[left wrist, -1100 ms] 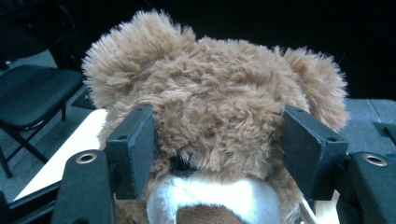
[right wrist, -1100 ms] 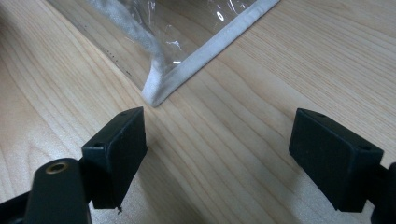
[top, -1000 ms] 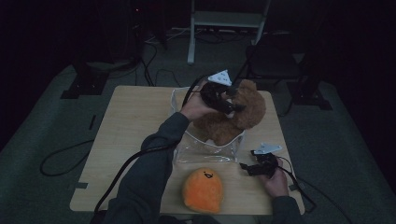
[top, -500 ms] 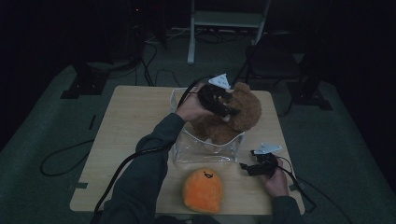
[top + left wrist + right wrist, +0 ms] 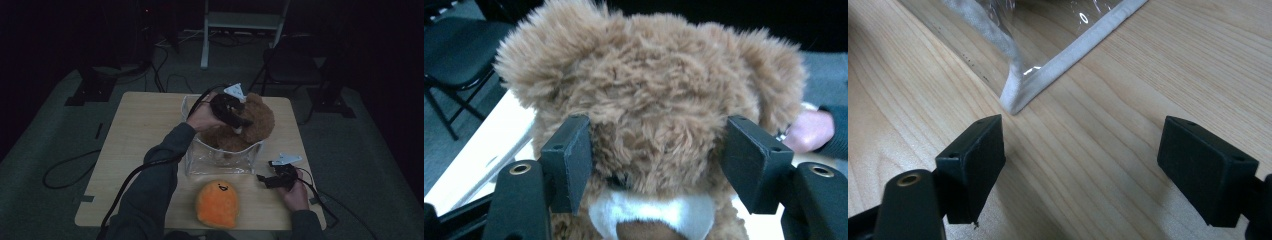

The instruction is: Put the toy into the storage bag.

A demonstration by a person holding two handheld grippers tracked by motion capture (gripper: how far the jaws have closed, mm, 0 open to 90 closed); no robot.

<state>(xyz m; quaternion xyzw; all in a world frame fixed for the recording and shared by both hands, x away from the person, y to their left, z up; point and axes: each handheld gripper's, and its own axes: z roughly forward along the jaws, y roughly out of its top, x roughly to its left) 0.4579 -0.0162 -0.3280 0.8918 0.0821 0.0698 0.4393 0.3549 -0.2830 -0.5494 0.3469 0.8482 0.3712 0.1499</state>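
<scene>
A: Biggest first?
B: Pale wood worktop [image 5: 130, 150], rectangular, on a grey floor in a dark room.

A: Next down?
B: Clear plastic bin [image 5: 220, 160] with a white-edged rim, near the worktop's middle, a little toward 1 o'clock.

A: And inside it?
B: Brown teddy bear [image 5: 257, 125], upper body rising over the bin's rim toward 1 o'clock. Fluffy head and both ears close up in the left gripper view, white muzzle low in that view.

A: Anything else soft?
B: Orange plush toy [image 5: 216, 202] with a small dark face, lying on the worktop at 6 o'clock from the bin, just beside its near wall.

A: Left gripper?
B: Left gripper [image 5: 235, 117] up at the bear's head, held from 9 o'clock by the left hand [image 5: 202, 117]. Clamped on the bear's head: both black pads sunk into the fur on either side of the face, jaws fairly wide around it.

A: Right gripper?
B: Right gripper [image 5: 265, 178] low over the worktop at 4 o'clock from the bin, in the right hand [image 5: 294, 192]. Jaws spread wide, nothing between them but bare wood; the bin's near corner just ahead of them in the right gripper view.

A: Smallest bits?
B: Black cable [image 5: 125, 190] trailing along the left sleeve to the worktop's near edge.
</scene>
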